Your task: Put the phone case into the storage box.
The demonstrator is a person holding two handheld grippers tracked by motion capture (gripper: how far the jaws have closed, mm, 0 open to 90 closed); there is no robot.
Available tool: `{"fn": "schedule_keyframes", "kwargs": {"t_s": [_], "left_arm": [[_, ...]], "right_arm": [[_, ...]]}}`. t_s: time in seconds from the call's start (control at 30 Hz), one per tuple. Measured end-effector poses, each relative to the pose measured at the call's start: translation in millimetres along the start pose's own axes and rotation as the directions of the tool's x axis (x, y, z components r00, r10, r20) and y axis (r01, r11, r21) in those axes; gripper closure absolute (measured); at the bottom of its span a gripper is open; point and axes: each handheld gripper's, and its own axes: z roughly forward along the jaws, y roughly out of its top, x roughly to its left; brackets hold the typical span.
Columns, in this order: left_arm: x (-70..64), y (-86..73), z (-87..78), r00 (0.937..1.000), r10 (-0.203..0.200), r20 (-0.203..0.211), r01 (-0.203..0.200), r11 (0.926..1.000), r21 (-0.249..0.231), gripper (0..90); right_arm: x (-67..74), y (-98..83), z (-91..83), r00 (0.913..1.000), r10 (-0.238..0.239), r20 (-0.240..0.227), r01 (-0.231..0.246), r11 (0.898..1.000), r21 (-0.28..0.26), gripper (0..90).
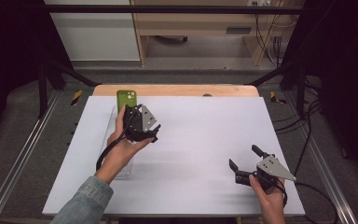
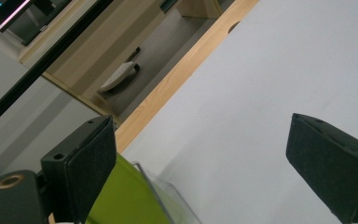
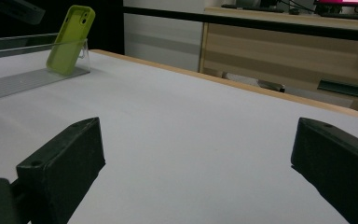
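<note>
A lime-green phone (image 1: 126, 98) leans upright at the far end of a clear acrylic stand (image 1: 113, 116) along the left side of the white board (image 1: 200, 135). My left gripper (image 1: 155, 133) hovers just right of the phone, open, with nothing between its jaws. In the left gripper view the phone (image 2: 130, 200) and the stand's clear edge (image 2: 168, 193) lie by the left jaw of that gripper (image 2: 205, 140). My right gripper (image 1: 243, 156) is low near the front right, open and empty. The right gripper view looks past its wide-apart jaws (image 3: 198, 140) to the phone (image 3: 70, 39) in the stand (image 3: 28, 79).
The white board lies on a wooden table whose far edge (image 1: 177, 90) shows behind it. Black frame posts (image 1: 42, 79) stand at both sides, and cables (image 1: 307, 116) trail on the right. A wooden cabinet (image 1: 191, 23) stands beyond the table.
</note>
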Motion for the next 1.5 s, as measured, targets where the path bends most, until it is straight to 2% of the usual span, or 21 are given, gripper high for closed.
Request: {"fn": "schedule_keyframes", "kwargs": {"t_s": [0.4, 0.77, 1.23, 1.5], "left_arm": [[-15.0, 0.7, -7.4, 0.9988, -0.023, 0.043, 0.024, 0.9991, -0.036, 7.9], [-31.5, -5.8, -15.9, 0.9965, -0.039, 0.074, 0.043, 0.9975, -0.056, 7.8], [-33.3, -12.3, -36.8, 0.9906, -0.097, 0.096, 0.107, 0.9884, -0.108, 6.5], [-27.6, -20.4, -45.7, 0.9829, -0.15, 0.107, 0.164, 0.9769, -0.137, 5.6]], "right_arm": [[0.3, -0.1, 0.3, 1.0, -0.001, -0.001, 0.001, 1.0, 0.001, 2.9], [0.8, 0.1, 0.2, 1.0, -0.002, 0.0, 0.002, 1.0, 0.0, 2.9], [1.4, 0.0, 0.3, 1.0, -0.003, -0.004, 0.003, 1.0, 0.002, 2.9], [1.7, 0.0, 0.3, 1.0, -0.005, -0.004, 0.005, 1.0, 0.003, 2.9]]}}
